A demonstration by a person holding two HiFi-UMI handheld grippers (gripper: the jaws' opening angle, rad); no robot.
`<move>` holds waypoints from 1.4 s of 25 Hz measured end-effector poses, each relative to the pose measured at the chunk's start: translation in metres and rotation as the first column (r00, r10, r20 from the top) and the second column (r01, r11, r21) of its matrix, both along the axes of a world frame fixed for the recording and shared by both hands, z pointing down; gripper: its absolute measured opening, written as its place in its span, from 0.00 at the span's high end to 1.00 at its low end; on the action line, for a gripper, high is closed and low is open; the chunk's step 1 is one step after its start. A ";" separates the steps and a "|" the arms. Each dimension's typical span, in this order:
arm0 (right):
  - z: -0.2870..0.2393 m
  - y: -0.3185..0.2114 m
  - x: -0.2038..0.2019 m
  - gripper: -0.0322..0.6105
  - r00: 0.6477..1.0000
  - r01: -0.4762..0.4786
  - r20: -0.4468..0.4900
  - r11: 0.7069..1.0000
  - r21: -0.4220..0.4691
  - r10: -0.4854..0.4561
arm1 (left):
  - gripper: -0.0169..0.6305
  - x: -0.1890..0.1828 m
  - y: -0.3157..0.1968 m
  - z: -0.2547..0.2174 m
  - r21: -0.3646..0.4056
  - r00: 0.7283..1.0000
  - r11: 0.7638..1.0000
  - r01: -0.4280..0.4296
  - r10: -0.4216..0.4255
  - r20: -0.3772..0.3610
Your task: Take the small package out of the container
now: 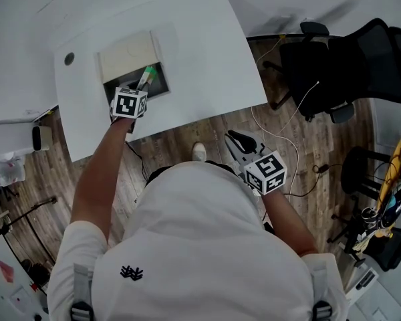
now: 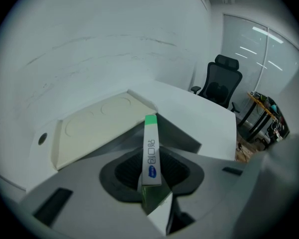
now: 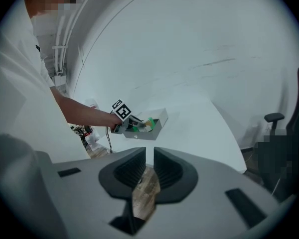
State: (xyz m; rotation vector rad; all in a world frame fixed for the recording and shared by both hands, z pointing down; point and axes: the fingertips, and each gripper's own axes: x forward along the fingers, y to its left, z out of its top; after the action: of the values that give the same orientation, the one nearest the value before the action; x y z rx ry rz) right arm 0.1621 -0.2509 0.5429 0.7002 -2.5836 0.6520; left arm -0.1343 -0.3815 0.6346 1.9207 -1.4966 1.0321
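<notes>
The small package (image 1: 147, 77), a slim white stick with a green end, stands tilted over the open grey container (image 1: 162, 87) on the white table (image 1: 207, 52). My left gripper (image 1: 144, 87) is shut on its lower part. In the left gripper view the package (image 2: 151, 151) rises from between the two dark pads, green tip up, with the container's wall (image 2: 184, 136) behind it. The container's cream lid (image 1: 128, 54) lies folded back. My right gripper (image 1: 235, 140) hangs off the table over the wood floor; its jaws stand slightly apart with nothing between them (image 3: 147, 171).
A black office chair (image 1: 351, 55) stands to the right of the table, with white cables (image 1: 281, 129) on the floor beside it. A round hole (image 1: 69, 59) sits near the table's left corner. Clutter lies on the floor at the left (image 1: 10, 169).
</notes>
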 end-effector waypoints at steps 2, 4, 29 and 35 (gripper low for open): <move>0.000 0.000 -0.003 0.87 1.000 0.007 0.001 1.000 0.001 -0.007 | 0.82 0.002 0.000 -0.006 0.009 1.000 1.000 -0.006 0.006 -0.006; -0.001 0.001 -0.007 0.87 1.000 0.017 0.004 1.000 0.000 -0.017 | 0.82 0.003 0.001 -0.014 0.020 1.000 1.000 -0.009 0.009 -0.019; -0.024 0.045 -0.101 0.90 0.988 0.146 0.042 0.989 0.038 -0.147 | 0.82 -0.007 0.103 -0.149 0.246 0.975 0.969 0.009 0.046 -0.218; -0.027 0.070 -0.128 0.91 0.987 0.153 0.047 0.987 0.045 -0.155 | 0.82 -0.018 0.152 -0.167 0.269 0.966 0.963 0.001 0.068 -0.248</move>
State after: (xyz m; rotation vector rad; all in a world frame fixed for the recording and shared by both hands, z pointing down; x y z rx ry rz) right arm 0.0342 -0.1810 0.5158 0.4963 -2.6715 0.5763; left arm -0.1520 -0.2298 0.4678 2.1753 -1.5185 0.5878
